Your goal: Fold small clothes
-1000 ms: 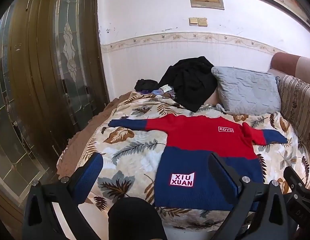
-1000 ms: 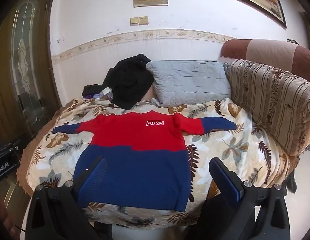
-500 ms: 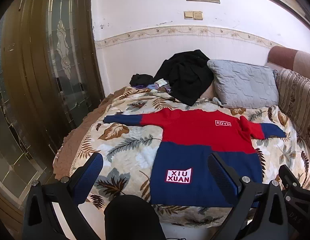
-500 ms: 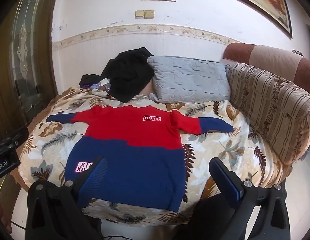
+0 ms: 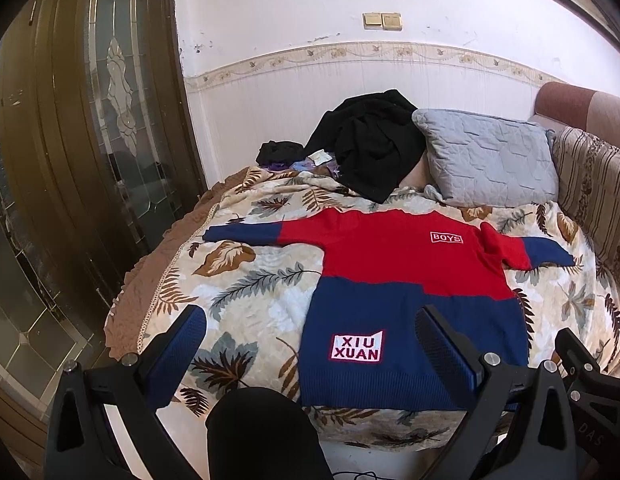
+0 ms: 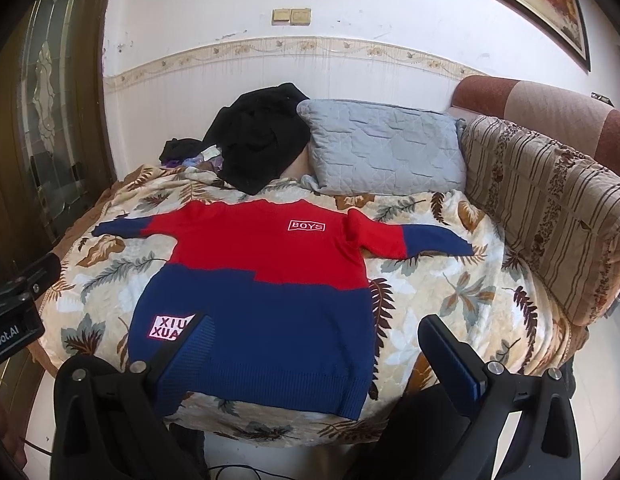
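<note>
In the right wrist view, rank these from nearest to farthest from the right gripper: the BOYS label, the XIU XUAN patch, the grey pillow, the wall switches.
From the right gripper:
1. XIU XUAN patch, lower left on the sweater, by the left finger.
2. BOYS label, on the red chest.
3. Grey pillow, at the bed's far end.
4. Wall switches, high on the wall.

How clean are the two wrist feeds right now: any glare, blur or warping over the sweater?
Left wrist: sweater sharp and evenly lit, patch lettering readable; fisheye bows the door and darkens the corners. Right wrist: equally sharp on the sweater, the wall bright but not washed out, the sofa back curved by the lens; a finger of the right gripper hides part of the patch.
</note>
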### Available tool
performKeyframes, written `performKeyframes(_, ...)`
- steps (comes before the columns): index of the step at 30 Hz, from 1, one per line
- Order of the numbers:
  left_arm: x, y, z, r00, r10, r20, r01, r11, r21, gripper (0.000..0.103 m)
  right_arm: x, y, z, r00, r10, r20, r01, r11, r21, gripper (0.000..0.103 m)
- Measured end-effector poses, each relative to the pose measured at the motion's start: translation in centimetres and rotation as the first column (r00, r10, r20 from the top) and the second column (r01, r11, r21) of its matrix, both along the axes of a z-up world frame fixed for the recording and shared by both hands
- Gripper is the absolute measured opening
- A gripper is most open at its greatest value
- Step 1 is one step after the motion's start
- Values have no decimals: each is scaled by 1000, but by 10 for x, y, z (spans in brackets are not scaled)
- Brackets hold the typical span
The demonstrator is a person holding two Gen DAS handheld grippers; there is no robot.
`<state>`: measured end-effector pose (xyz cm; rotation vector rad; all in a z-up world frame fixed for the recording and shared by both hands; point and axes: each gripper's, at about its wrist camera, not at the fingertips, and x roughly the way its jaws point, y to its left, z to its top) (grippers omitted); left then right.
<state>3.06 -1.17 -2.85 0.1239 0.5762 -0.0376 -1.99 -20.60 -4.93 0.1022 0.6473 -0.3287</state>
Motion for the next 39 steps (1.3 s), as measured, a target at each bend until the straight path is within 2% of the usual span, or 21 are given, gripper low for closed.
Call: performKeyframes(39,6,-7,1,1000,-17,-15,17,1000,14,103,5,-4,-1,1000,-1,-10,1,1000,-10,103)
